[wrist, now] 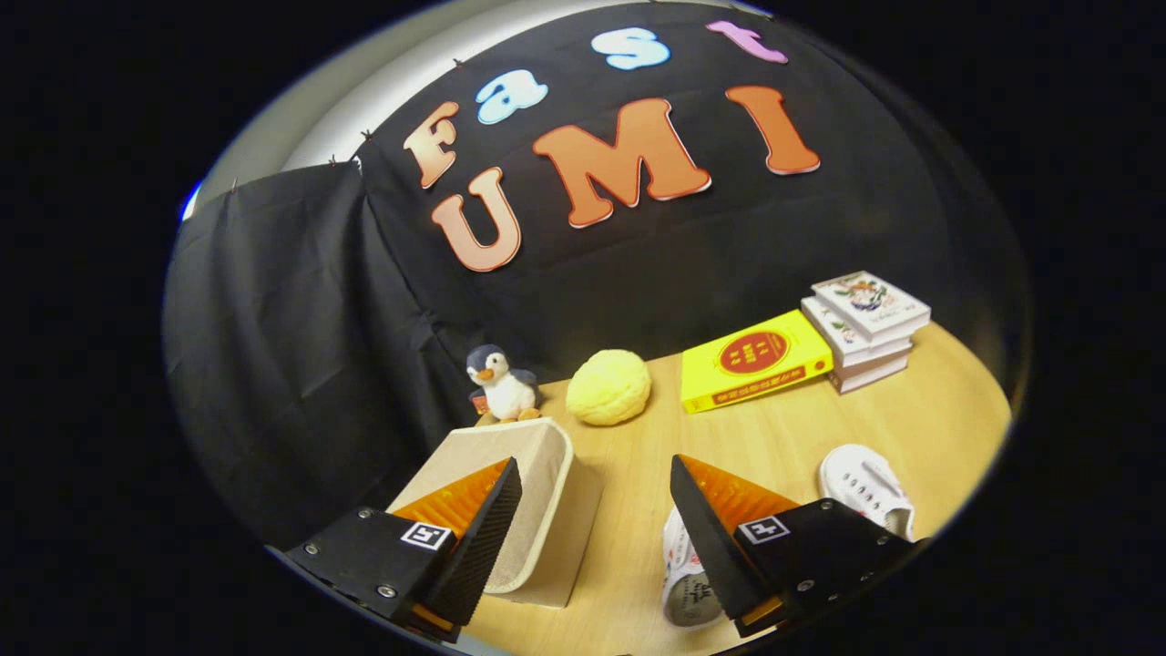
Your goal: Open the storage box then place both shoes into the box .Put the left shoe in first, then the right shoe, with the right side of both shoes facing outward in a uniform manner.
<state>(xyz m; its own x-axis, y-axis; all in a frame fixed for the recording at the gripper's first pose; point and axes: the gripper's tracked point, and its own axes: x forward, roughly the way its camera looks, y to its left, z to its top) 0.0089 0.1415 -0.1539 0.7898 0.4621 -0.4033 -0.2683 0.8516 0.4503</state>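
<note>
The claw [597, 519] hangs over the desk [783, 428] with its fingers spread wide and nothing between them but bare wood. What the coming move turns on, as I judge it, is that the storage box [537, 510] sits off to the claw's left side, in the lower left of the frame, partly behind the left finger and not in the gap. It is a beige fabric box, tilted in this view, and I cannot tell whether its lid is on or how it opens. To reach it, the claw would have to swing left.

The shoes lie the other way. One white shoe [865, 487] rests at lower right, just beyond the right finger, its long axis running up-left to down-right. The second shoe [685, 583] is at the bottom of the frame, tucked under the right finger. Which is left or right I cannot tell.
</note>
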